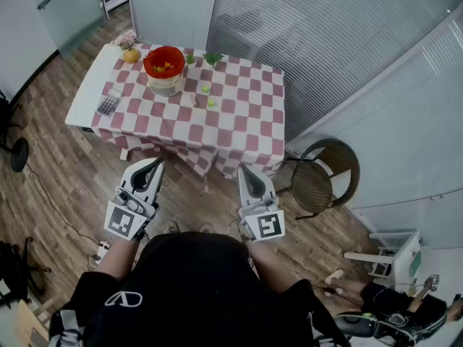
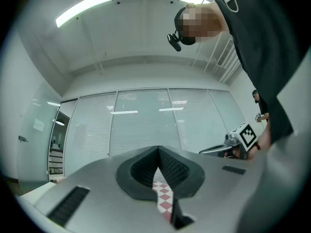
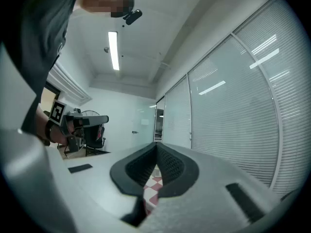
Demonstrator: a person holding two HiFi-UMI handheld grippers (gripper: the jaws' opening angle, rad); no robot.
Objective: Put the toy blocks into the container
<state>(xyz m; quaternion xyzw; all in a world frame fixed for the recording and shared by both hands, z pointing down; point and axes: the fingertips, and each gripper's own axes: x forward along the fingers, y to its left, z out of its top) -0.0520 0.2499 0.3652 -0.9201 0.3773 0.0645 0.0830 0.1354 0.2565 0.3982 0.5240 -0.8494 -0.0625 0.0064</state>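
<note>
A person stands back from a table draped in a red-and-white checked cloth, at upper centre of the head view, with the left gripper and the right gripper held low at mid-frame, both pointing up the frame toward it. Each gripper's jaws are closed together with nothing between them; only a sliver of checked cloth shows past the pads in each gripper view. The red container sits near the table's upper-left part, mouth up, with yellow pieces already inside. Two small green toy blocks lie loose on the cloth just to its lower right, one a little below the other and close to it but apart. Both grippers are well apart from the table. The blocks lie up the frame from the fingertips, between the lines of the two grippers and seemingly a little closer to the right one, while the container lies almost straight ahead of the left. The blocks are too small here to tell which way they point or where their long axis runs. No pick-up looks possible, by this reading, until the person closes in on the table and opens the jaws.
</note>
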